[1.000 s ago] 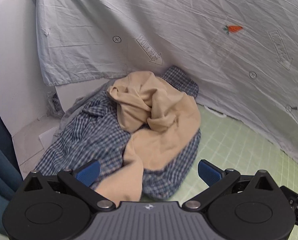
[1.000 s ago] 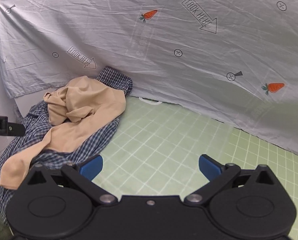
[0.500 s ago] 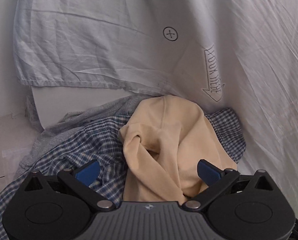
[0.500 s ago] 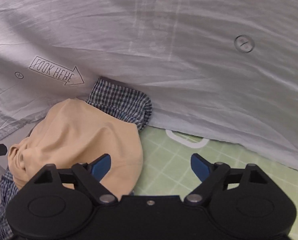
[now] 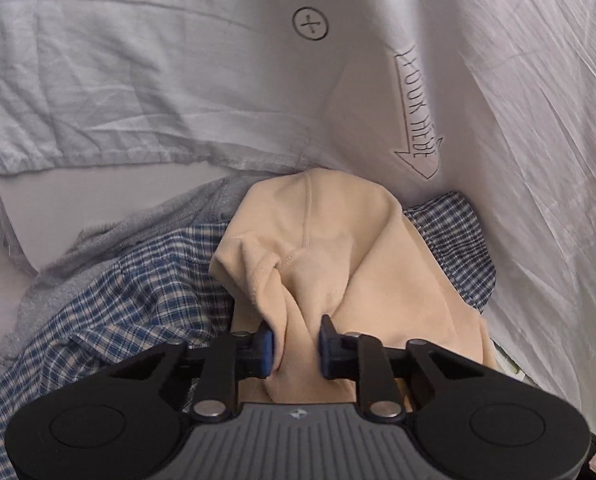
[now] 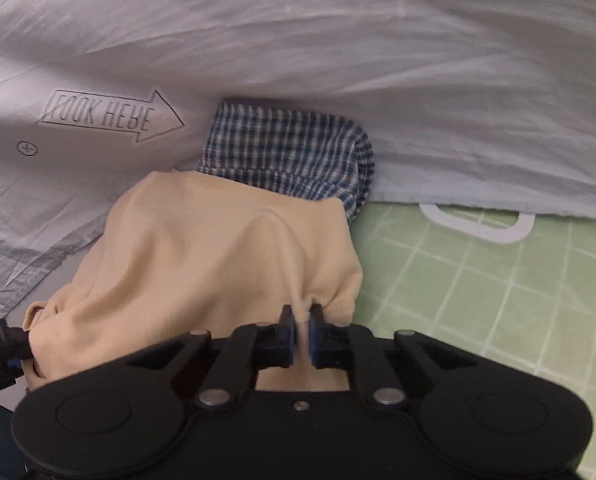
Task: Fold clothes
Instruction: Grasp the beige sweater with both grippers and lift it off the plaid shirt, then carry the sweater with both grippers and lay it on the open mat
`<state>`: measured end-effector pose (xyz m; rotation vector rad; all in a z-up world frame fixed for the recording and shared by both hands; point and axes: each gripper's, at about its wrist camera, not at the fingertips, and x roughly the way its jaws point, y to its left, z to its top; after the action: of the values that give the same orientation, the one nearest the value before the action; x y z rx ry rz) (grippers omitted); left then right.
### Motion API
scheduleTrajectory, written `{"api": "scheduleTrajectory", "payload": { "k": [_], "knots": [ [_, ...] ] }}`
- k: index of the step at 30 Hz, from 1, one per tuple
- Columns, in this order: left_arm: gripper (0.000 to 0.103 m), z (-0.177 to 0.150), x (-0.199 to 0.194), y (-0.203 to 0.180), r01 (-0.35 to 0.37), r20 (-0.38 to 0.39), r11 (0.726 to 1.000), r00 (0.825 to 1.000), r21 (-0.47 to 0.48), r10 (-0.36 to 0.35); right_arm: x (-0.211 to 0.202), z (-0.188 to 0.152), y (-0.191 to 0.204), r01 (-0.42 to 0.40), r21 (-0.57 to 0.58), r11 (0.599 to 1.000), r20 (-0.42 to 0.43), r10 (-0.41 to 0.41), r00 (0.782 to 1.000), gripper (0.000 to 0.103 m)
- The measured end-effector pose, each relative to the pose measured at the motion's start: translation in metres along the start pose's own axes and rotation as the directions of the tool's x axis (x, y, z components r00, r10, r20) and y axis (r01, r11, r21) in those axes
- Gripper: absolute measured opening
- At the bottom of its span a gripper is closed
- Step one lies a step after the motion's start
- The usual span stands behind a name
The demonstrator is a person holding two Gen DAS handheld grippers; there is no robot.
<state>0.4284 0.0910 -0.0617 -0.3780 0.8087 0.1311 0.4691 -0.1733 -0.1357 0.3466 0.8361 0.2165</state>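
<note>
left gripper (image 5: 294, 346) is pinched onto a thick fold of the beige garment (image 5: 337, 264), blue pads pressing the cloth from both sides w/ a bunch of fabric between them. right gripper (image 6: 302, 338) is nearly closed on a thin ridge of the same beige garment (image 6: 218, 248), cloth pulled up into a small peak btwn the pads. the beige piece lies crumpled on top of a blue plaid shirt (image 5: 130, 304), which spreads out to the left under it & shows again behind it, by the sheet (image 6: 286, 148). a grey garment (image 5: 110, 240) peeks out past the plaid at the far left edge. pile sits at the back left of a green grid mat (image 6: 497, 300), right against a pale sheet backdrop (image 5: 178, 60) printed w/ a "look here" arrow (image 6: 114, 116) & crosshair marks. left gripper's tip shows at the left edge of the right wrist view, touching the beige cloth.
</note>
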Motion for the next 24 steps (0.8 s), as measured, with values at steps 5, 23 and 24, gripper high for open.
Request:
{"api": "scheduleTrajectory", "payload": {
  "k": [5,23,24],
  "knots": [
    [0.017,0.001,-0.046,-0.014,0.076,0.068,0.997,0.995,0.022,-0.078,-0.076,0.004,0.006,0.002,-0.021,1.0,0.159,0.001,0.987,0.005],
    [0.016,-0.153,-0.261,-0.181,0.572,-0.069,0.776,0.814,0.265,-0.576,-0.452,-0.096,-0.104,0.342,0.143,0.929,0.608,-0.355,0.71,0.005],
    [0.016,-0.169,-0.269,-0.191,0.603,-0.1,0.755,0.794,0.257,-0.6,-0.471,-0.105,-0.114,0.366,0.173,0.914,0.616,-0.39,0.685,0.005]
  ]
}}
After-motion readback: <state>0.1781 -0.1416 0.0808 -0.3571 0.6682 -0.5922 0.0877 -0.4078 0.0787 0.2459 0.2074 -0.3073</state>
